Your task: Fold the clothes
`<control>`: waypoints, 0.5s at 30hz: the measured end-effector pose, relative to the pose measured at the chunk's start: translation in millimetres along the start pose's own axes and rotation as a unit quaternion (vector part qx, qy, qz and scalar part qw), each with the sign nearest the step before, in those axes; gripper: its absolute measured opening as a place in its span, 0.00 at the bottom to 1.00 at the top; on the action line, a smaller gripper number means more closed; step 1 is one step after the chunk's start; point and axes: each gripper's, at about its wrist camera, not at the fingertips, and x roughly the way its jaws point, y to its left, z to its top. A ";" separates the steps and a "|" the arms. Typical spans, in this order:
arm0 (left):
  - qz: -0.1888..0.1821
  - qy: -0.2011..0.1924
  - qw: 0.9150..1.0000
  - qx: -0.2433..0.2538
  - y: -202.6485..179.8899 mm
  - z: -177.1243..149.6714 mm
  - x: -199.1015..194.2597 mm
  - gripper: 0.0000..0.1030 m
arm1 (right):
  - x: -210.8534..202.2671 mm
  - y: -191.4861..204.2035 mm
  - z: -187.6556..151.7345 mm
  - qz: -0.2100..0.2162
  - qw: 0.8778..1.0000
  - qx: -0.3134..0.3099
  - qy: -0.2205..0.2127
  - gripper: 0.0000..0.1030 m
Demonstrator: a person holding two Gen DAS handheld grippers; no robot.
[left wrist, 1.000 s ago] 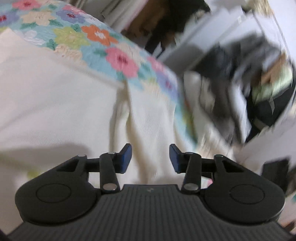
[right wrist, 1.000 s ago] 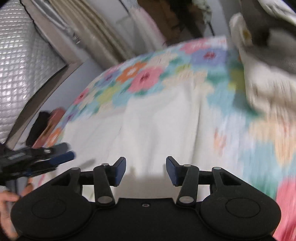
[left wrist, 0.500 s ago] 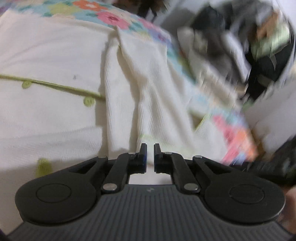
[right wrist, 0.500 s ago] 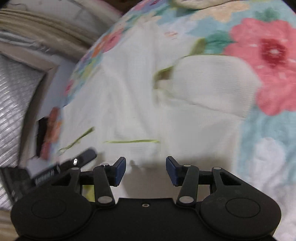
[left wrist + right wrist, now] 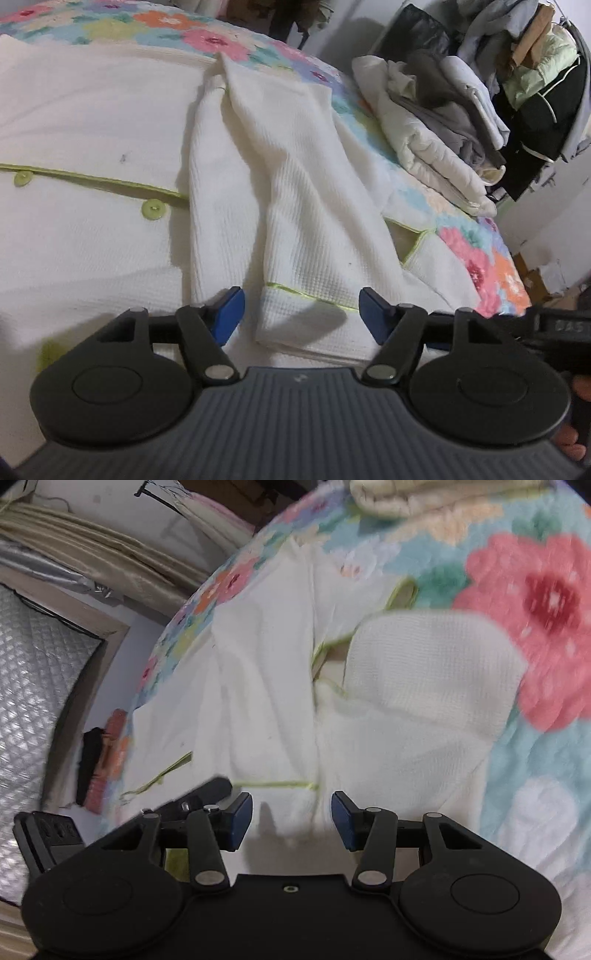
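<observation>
While opening, left gripper [image 5: 301,310] downward-tilted

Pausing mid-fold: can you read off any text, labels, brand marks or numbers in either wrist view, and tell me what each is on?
Raised lettering on the dark gripper body at the right edge of the left wrist view: too blurred to read.
Small pale mark on the left gripper's ribbed housing: a logo-like sign, no letters legible.
White shirt, floral bedspread, stacked clothes: no tag or print visible.
Right wrist view: no text at all.
</observation>
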 end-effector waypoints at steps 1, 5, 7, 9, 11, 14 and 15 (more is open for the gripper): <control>0.000 -0.005 1.000 0.001 -1.3 -1.0 0.1 0.66 | -3.6 2.3 1.0 -0.002 1.000 -0.010 -0.009 0.52; 0.016 0.041 0.999 0.007 -3.5 -3.0 11.0 0.08 | -7.5 1.6 1.8 0.032 0.999 -0.006 -0.001 0.52; 0.014 0.042 0.999 -0.008 -2.8 -1.0 7.8 0.08 | -5.5 -0.9 -0.7 0.055 0.998 0.004 0.017 0.52; 0.015 0.034 0.999 -0.001 -7.2 0.2 1.8 0.07 | 0.1 -3.3 -1.7 0.062 0.998 0.017 0.027 0.52; 0.015 0.026 1.000 0.005 -13.0 1.0 -4.0 0.07 | 6.6 -11.9 -1.0 0.040 0.998 0.032 0.032 0.52; 0.001 0.009 1.000 -0.003 -20.4 1.9 -15.4 0.07 | 17.0 -10.2 2.4 0.038 0.998 0.024 0.039 0.24; -0.011 -0.001 1.000 -0.017 -20.8 2.4 -22.5 0.07 | 15.0 -5.8 3.9 0.040 0.999 0.010 0.033 0.09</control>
